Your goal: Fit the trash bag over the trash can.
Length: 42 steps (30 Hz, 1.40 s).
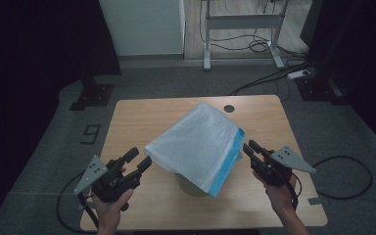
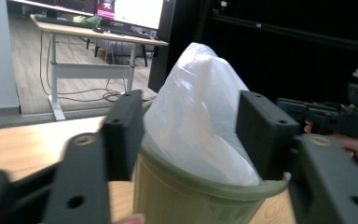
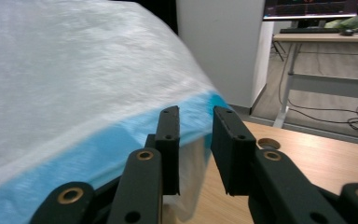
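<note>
A white plastic bag [image 1: 196, 144] with a blue band [image 1: 227, 159] along one edge lies spread over a green bin [image 1: 191, 186] on the wooden table [image 1: 127, 117]. My left gripper [image 1: 139, 159] is open at the bag's left corner. In the left gripper view its jaws [image 2: 191, 135] stand wide on either side of the bag [image 2: 196, 107], which bulges out of the bin [image 2: 191, 196]. My right gripper [image 1: 249, 147] is at the blue edge. In the right gripper view its jaws [image 3: 196, 144] are a little apart, and the bag's blue band [image 3: 98, 154] reaches into the gap.
A round cable hole [image 1: 229, 108] sits near the table's far edge. Beyond the table stand a white desk frame [image 1: 240, 19] and floor cables [image 1: 274, 73]. The gripper cables trail off the table's near corners.
</note>
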{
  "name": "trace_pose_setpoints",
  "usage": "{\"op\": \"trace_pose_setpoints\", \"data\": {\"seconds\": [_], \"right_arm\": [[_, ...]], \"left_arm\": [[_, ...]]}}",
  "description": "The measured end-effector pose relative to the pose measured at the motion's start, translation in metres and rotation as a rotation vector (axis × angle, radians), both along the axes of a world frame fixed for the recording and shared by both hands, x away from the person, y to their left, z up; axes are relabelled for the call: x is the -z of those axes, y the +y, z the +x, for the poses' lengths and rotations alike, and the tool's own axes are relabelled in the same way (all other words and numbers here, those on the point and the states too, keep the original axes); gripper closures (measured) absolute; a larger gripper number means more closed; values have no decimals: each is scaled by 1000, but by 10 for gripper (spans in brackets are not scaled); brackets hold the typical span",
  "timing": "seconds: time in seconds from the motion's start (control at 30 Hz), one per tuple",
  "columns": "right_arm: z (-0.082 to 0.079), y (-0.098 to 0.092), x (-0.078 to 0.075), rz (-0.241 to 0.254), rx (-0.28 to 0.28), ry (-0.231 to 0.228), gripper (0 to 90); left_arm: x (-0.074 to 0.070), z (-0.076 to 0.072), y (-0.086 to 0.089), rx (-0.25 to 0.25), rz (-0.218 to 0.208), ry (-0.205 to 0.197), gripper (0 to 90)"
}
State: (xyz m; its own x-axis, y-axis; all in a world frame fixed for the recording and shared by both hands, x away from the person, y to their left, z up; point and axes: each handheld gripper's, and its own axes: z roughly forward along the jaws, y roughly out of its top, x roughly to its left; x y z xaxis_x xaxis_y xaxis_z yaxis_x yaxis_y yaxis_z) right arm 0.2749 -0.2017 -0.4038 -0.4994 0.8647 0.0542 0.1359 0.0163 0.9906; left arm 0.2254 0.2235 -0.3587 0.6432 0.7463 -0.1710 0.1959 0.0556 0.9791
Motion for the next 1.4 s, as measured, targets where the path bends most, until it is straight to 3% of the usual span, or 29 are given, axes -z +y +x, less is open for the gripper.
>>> {"op": "trace_pose_setpoints", "data": {"seconds": [0.27,0.5,0.67,0.8,0.97,1.23,1.4], "right_arm": [[3,14,4,-14,-25,6,689],[4,20,3,-32,-31,0,689],[5,24,2,-34,-36,-1,689],[5,28,3,-40,-45,-1,690],[5,28,6,-42,-48,1,691],[4,27,8,-37,-45,7,694],[1,27,9,-32,-48,5,696]], "left_arm": [[-16,-5,-7,-7,32,-44,339],[-45,8,-29,-8,122,-66,340],[-53,22,-49,6,167,-41,321],[-49,41,-69,19,230,32,299],[-31,59,-74,2,271,122,245],[-7,67,-81,36,337,202,190],[3,72,-88,64,371,238,201]]}}
